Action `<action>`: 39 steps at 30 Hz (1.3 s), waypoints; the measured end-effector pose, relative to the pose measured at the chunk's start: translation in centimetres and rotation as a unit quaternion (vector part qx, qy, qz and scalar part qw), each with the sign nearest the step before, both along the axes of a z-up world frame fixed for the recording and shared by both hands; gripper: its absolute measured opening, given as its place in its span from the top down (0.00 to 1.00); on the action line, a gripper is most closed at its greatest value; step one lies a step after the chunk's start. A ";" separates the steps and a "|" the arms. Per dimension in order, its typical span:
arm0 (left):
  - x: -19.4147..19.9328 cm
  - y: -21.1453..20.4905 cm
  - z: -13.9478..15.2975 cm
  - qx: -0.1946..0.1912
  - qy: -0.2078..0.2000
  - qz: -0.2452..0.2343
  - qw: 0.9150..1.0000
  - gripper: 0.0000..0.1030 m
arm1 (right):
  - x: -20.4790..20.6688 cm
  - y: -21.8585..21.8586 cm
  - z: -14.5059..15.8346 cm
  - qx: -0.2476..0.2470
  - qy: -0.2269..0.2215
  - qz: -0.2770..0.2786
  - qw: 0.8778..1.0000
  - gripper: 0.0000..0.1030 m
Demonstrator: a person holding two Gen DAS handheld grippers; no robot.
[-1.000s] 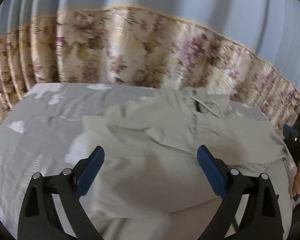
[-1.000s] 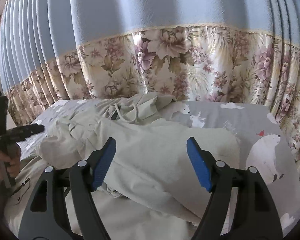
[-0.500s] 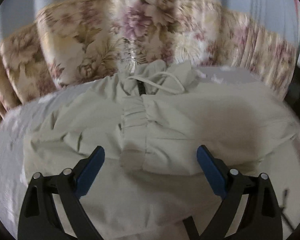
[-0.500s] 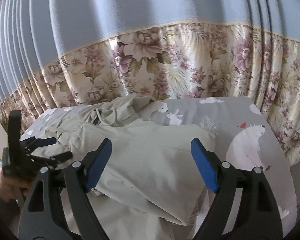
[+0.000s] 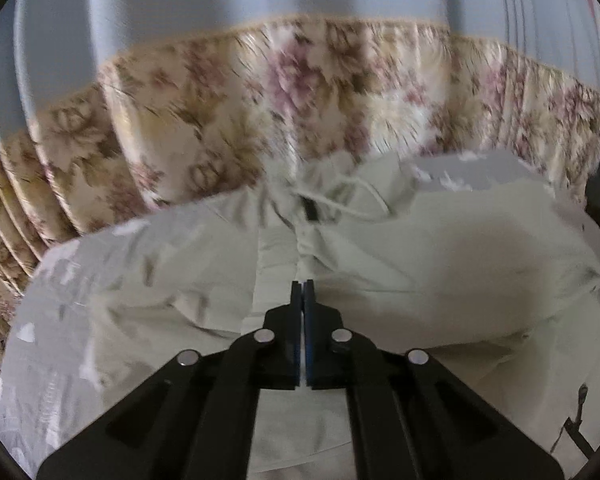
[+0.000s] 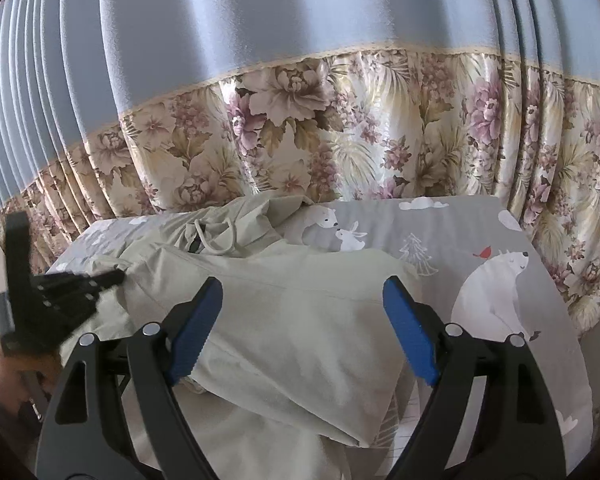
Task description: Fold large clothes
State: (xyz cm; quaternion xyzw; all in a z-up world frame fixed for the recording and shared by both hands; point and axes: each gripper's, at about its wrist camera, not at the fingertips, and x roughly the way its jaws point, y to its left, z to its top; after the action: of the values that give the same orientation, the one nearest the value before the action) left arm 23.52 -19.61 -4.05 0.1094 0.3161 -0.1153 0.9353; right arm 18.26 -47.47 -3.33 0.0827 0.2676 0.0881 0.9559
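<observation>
A large pale green hooded jacket (image 5: 440, 264) lies on the bed, partly folded, its hood and white drawstring (image 5: 356, 200) towards the curtain. My left gripper (image 5: 303, 282) is shut on the jacket's elastic sleeve cuff (image 5: 306, 258). It also shows in the right wrist view (image 6: 111, 278), at the jacket's left edge. In that view the jacket (image 6: 300, 320) lies folded across the bed. My right gripper (image 6: 300, 312) is open and empty above its folded front part.
The bed has a grey sheet (image 6: 480, 236) printed with polar bears and trees. A blue and floral curtain (image 6: 340, 140) hangs right behind the bed. Bare sheet lies to the right of the jacket.
My left gripper has closed from wide open onto the sleeve cuff after swinging right over the jacket. My right gripper stayed open and shifted a little.
</observation>
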 end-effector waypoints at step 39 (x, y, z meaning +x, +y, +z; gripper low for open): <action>-1.5 5.0 2.0 -0.035 -0.022 0.077 0.996 0.98 | 0.6 -0.9 -1.2 -0.013 0.048 -0.027 0.998 0.11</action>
State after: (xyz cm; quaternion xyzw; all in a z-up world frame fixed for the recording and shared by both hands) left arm 21.97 -14.65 -2.08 0.0541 0.2984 -0.0512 0.9515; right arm 18.90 -48.37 -4.57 0.0815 0.3116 0.0550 0.9451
